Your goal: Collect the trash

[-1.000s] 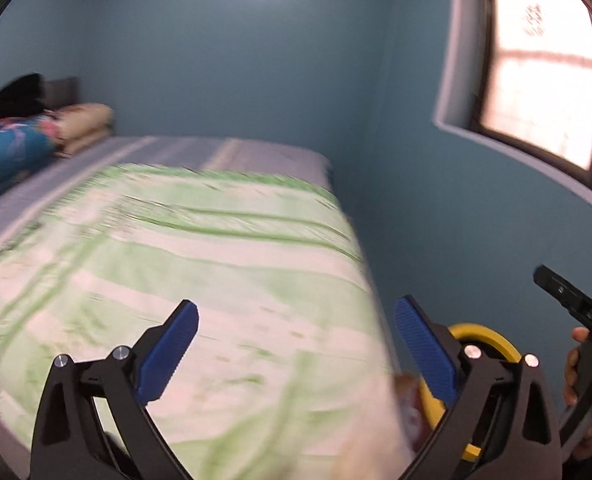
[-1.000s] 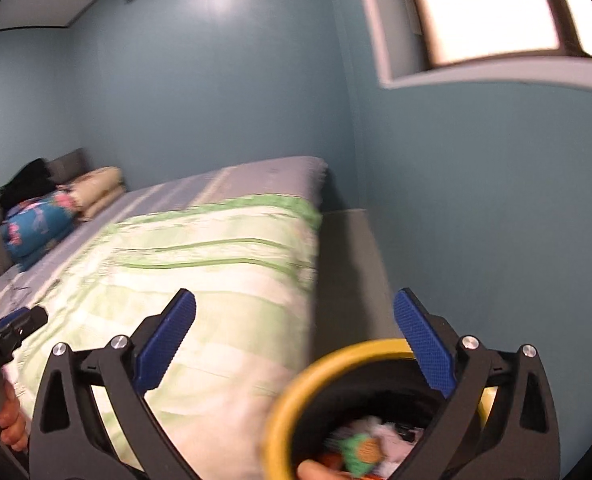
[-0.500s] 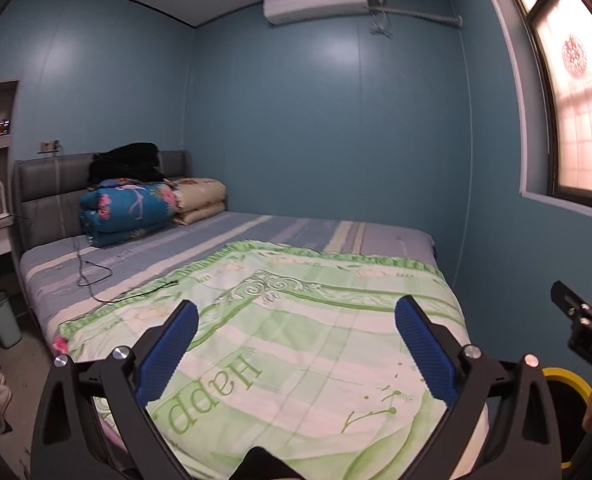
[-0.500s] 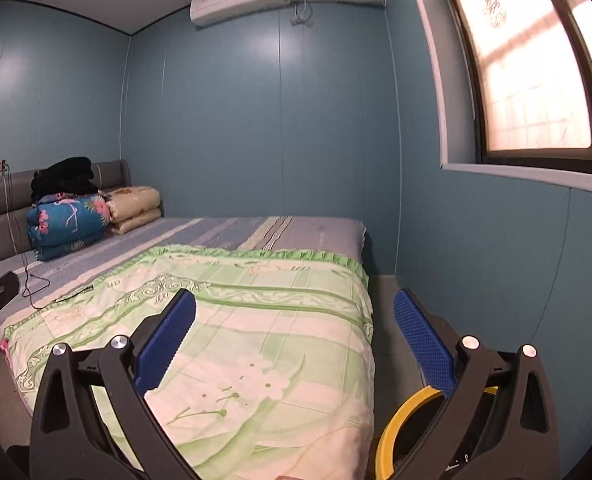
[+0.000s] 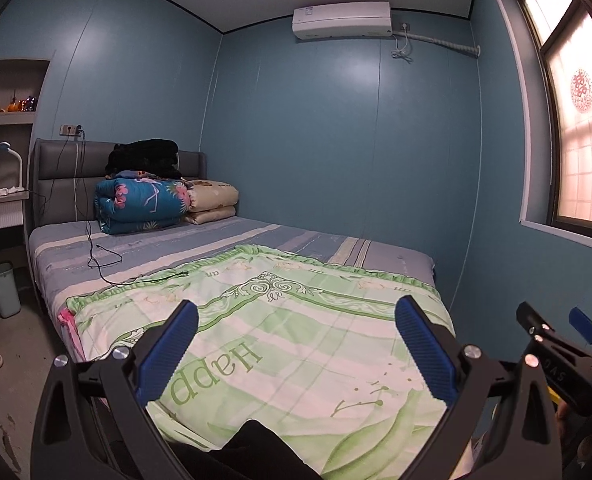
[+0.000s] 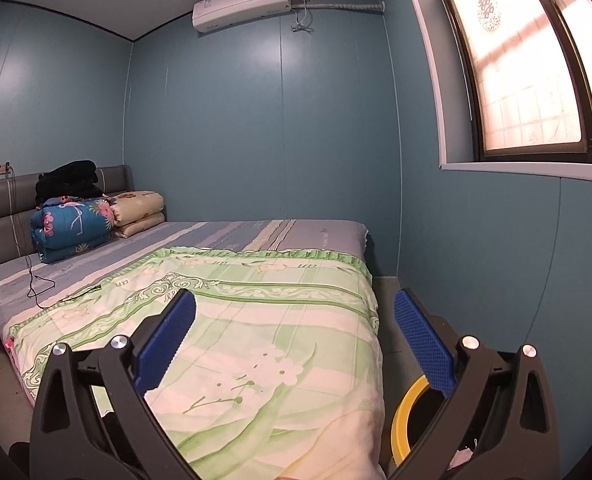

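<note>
Both claws are spread wide and hold nothing: my left claw [image 5: 296, 346] hangs over the foot of the bed [image 5: 232, 248], above the green quilt [image 5: 296, 320], and my right claw [image 6: 294, 340] hangs over the quilt's right edge. My right claw also shows at the right of the left view. On the floor just beside the bed's right edge, near its foot, stands the bin [image 6: 406, 416], yellow-rimmed and dark inside; my right finger hides most of it, so I cannot tell what is in it. At the head of the bed lie folded blankets [image 5: 144, 204]. A pale bin [image 5: 4, 294] stands on the floor by the bed's left edge.
</note>
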The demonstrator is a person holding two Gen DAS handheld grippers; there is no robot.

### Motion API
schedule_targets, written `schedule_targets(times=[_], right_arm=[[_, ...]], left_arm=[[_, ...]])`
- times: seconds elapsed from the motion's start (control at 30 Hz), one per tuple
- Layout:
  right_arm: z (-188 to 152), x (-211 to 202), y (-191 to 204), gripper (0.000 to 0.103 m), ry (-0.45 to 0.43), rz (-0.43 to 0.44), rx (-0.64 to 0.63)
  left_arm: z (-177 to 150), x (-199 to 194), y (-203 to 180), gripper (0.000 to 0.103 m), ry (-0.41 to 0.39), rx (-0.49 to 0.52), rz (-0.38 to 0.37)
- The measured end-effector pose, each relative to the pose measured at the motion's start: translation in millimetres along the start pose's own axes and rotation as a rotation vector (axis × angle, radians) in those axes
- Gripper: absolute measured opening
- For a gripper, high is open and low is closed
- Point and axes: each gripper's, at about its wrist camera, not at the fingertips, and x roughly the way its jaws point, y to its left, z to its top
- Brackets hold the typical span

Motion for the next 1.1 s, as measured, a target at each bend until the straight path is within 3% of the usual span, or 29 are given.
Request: schedule_targets(times=[1.1], right_arm=[[-1,11,-4,0.095,0.045,0.001,0.026]], left_arm=[[-3,0,-1,0.095,0.017,-0.012,-0.02]])
